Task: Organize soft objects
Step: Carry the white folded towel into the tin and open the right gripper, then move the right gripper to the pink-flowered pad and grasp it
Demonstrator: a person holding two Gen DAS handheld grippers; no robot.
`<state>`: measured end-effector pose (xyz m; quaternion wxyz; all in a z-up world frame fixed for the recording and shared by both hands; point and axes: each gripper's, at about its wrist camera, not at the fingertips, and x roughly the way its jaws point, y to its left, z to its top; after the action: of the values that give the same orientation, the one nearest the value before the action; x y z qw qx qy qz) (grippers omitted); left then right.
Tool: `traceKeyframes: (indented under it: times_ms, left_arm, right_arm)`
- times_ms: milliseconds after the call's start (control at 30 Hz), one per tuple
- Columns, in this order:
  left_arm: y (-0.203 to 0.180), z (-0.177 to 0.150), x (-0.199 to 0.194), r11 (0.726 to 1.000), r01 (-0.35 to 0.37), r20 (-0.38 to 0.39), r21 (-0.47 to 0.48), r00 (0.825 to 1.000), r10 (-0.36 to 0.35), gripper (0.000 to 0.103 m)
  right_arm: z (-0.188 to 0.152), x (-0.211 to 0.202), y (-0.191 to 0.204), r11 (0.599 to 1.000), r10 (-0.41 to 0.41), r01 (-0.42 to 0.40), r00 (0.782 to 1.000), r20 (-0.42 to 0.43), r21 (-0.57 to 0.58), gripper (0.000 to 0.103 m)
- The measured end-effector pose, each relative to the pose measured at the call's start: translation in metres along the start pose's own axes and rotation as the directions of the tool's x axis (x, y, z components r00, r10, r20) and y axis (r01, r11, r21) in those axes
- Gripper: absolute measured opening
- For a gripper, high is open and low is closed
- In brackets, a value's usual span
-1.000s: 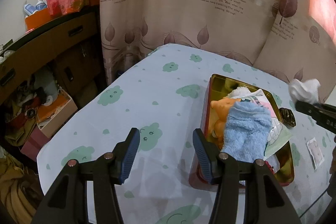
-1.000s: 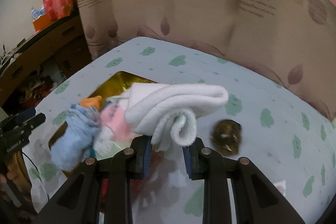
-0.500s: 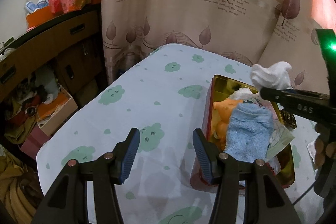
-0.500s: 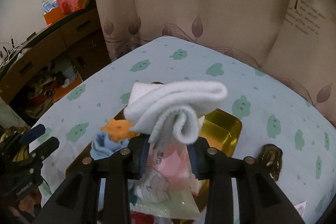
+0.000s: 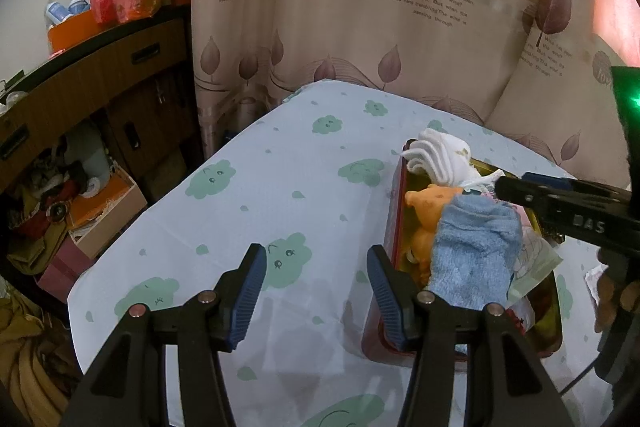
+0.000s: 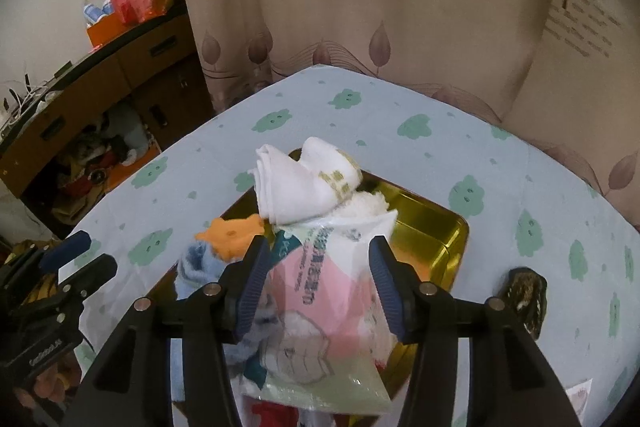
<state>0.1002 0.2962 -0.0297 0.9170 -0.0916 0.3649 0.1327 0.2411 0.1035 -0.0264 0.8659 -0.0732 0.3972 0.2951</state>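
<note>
- Hovering over the gold tin (image 6: 436, 227), the right gripper (image 6: 316, 283) had its jaws opening, with nothing pressed between the pads.
- The rolled white cloth (image 6: 296, 187) lay free of that gripper, at the far end of the tin, resting partly on the tin's far rim and on the items beneath it.
- Inside the tin, a pink-and-white plastic packet (image 6: 320, 291) sat directly below the right gripper; an orange soft toy (image 6: 230, 237) and a blue fluffy cloth (image 5: 476, 251) lay along the side toward the left gripper.
- The left gripper (image 5: 316, 291) was held above the bench (image 5: 256, 195), just beside the tin's red outer wall, jaws apart and empty.
- The bench carried a pale cover printed with green cloud shapes.
- A small dark object (image 6: 526, 293) stood on the cover beside the tin, on the side away from the left gripper; what it was could not be told.
- A leaf-patterned curtain (image 5: 360, 27) hung behind the bench.
</note>
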Motion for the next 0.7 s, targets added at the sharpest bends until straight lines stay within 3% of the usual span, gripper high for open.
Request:
traceKeyframes:
  times_ms: [167,300,433,567,700]
  left_arm:
    - [-0.001,0.0,0.0,1.0,-0.003,0.004,0.007,1.0,0.003,0.054]
    - [-0.001,0.0,0.001,1.0,-0.008,0.002,0.008,1.0,0.008,0.054]
    - [-0.002,-0.001,0.0,1.0,-0.019,0.005,0.012,1.0,0.019,0.054]
    - [-0.003,-0.001,-0.001,0.999,-0.031,0.01,0.02,0.999,0.031,0.054]
    - [-0.005,-0.002,-0.002,0.998,-0.049,0.018,0.035,0.999,0.048,0.054]
  right_arm:
    - [-0.015,-0.024,-0.02,0.999,-0.02,0.019,0.999,0.029,0.036,0.055]
    - [-0.036,-0.048,-0.054,0.992,-0.11,0.107,0.993,0.039,0.067,0.065]
    - [-0.065,-0.07,-0.102,0.973,-0.189,0.185,0.982,0.013,0.135,0.066]
    - [-0.097,-0.087,-0.146,0.939,-0.278,0.278,0.96,-0.028,0.203,0.08]
    - [-0.131,-0.095,-0.181,0.907,-0.33,0.342,0.94,-0.09,0.247,0.08]
